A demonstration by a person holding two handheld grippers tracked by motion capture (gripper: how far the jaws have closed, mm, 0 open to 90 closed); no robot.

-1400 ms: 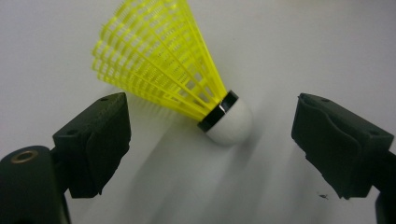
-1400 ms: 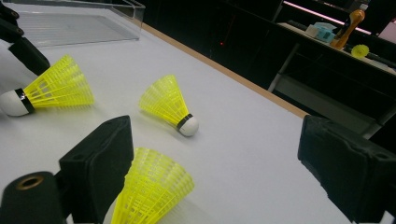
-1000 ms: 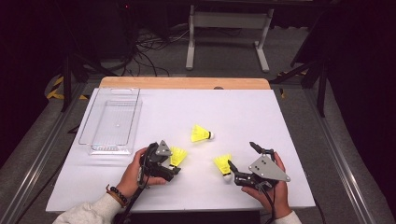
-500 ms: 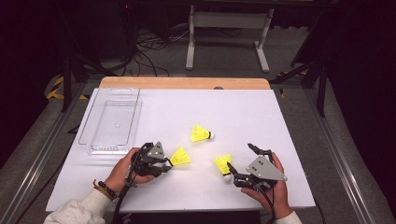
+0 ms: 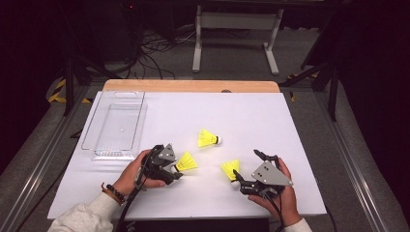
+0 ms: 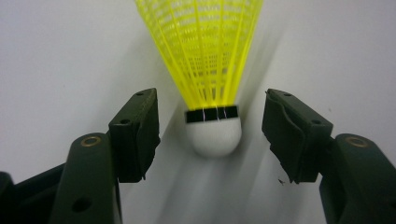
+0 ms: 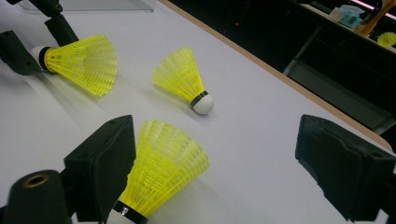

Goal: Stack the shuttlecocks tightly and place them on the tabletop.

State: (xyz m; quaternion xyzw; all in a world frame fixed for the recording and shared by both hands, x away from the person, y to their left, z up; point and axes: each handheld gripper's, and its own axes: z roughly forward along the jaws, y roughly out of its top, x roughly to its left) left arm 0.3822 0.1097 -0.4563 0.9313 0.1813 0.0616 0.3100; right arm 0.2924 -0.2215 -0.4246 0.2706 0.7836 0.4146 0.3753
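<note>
Three yellow shuttlecocks lie on the white table. My left gripper (image 5: 174, 170) (image 6: 210, 95) is open, and its jaws have just been opening. The left shuttlecock's (image 5: 186, 162) (image 6: 212, 70) white cork lies between the jaws with a gap on each side. My right gripper (image 5: 245, 163) (image 7: 217, 128) stands wide open. The near shuttlecock (image 5: 231, 169) (image 7: 161, 170) lies on the table close against its left jaw, skirt pointing away. The third shuttlecock (image 5: 208, 138) (image 7: 184, 79) lies free at the table's middle. The right gripper view also shows the left gripper (image 7: 37, 32) at the left shuttlecock (image 7: 84, 58).
A clear plastic tray (image 5: 112, 153) stands at the table's left, beyond the left hand. A wooden strip (image 5: 193, 86) runs along the table's far edge. Dark floor, cables and a stand lie beyond it.
The left hand has shifted slightly to the left and turned a little at the shuttlecock, which stays in place on the table. The right hand has not moved.
</note>
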